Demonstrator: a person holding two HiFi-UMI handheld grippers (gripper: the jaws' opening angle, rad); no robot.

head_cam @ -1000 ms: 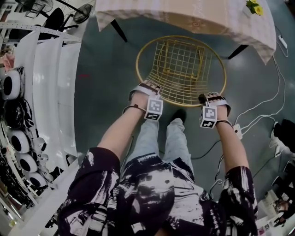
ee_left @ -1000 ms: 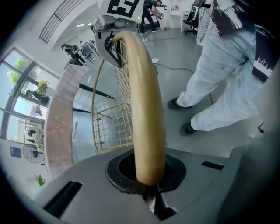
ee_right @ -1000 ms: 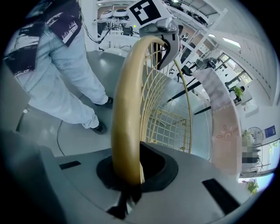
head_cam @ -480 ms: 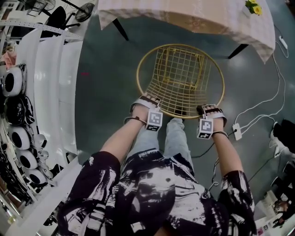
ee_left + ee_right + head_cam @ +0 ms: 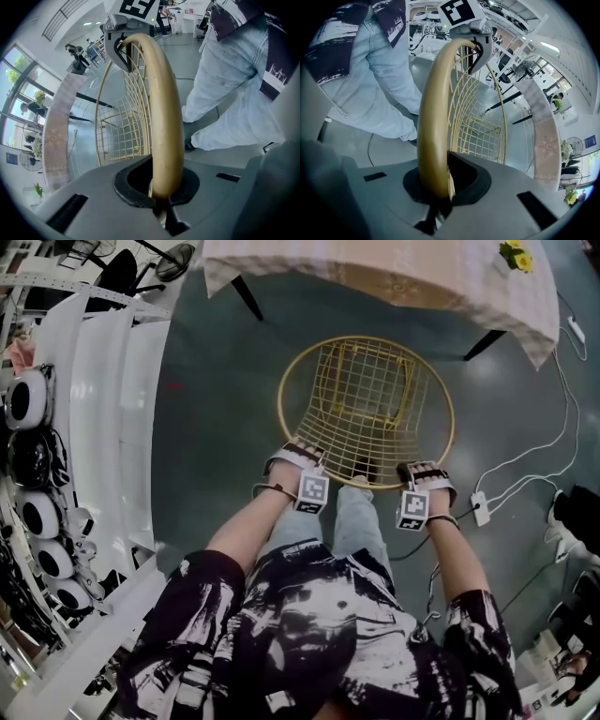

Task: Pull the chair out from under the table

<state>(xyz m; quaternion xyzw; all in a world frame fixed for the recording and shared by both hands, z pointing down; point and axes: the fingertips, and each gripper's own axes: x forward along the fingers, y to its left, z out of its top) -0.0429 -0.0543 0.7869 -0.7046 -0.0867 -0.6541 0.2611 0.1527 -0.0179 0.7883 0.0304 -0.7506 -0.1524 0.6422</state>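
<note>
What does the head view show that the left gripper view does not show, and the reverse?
Only the head view: the left gripper's marker cube and round devices on white shelves. Only the left gripper view: that gripper's jaws shut on the chair's gold rim, close up. Both: the chair, the table, the right gripper.

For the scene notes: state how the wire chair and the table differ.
The chair is bare gold wire mesh, round-rimmed; the table is draped with a pale patterned cloth. The chair is clamped by the left gripper and right gripper; the table is untouched. Both stand on the floor.
</note>
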